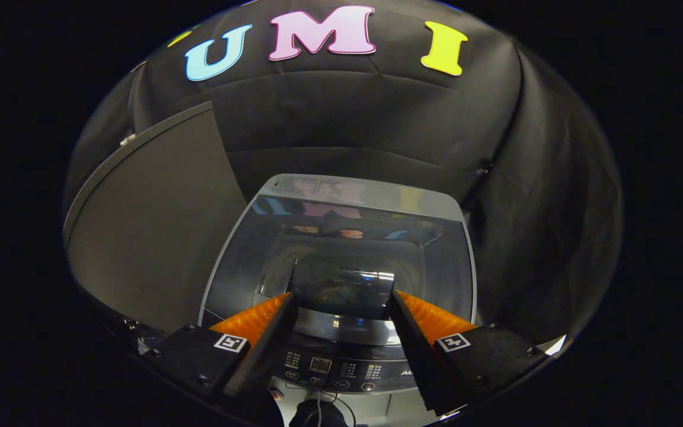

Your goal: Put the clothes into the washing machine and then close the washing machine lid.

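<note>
- The washing machine (341,261) stands just ahead of the claw (341,296), its glass lid (341,237) lying flat and shut over the drum
- Lid looks dark, glossy, see-through, in a grey frame; something dim shows through it in the drum, perhaps the clothes, too murky to tell
- The control panel (329,370) sits below the fingers
- Claw released, fingers spread with nothing between them
- Lid likely stiff, smooth and slippery, fairly light on its hinge; the near front edge seems the best place to take hold
</note>
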`<state>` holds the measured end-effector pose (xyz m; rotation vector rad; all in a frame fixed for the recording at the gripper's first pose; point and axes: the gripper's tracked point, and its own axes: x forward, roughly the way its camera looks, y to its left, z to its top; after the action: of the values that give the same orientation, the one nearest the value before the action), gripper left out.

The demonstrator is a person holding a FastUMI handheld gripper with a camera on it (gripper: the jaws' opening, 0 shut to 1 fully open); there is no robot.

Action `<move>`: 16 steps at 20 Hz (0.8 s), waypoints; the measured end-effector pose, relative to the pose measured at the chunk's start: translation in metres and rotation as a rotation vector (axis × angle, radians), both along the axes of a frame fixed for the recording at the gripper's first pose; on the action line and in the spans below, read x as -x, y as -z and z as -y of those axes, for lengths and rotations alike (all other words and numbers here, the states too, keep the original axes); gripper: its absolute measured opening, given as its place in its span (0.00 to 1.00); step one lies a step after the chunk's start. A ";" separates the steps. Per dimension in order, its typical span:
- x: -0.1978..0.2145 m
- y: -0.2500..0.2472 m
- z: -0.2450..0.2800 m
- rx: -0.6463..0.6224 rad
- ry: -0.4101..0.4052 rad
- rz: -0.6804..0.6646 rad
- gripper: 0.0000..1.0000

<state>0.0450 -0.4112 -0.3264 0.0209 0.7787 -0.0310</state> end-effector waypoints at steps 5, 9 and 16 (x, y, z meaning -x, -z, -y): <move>-0.013 -0.024 0.005 -0.004 0.013 0.040 1.00; -0.033 -0.052 0.008 -0.012 0.024 0.095 1.00; -0.070 -0.139 0.002 -0.043 0.050 0.270 1.00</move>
<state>0.1147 -0.4134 -0.1877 0.0837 0.5084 -0.0578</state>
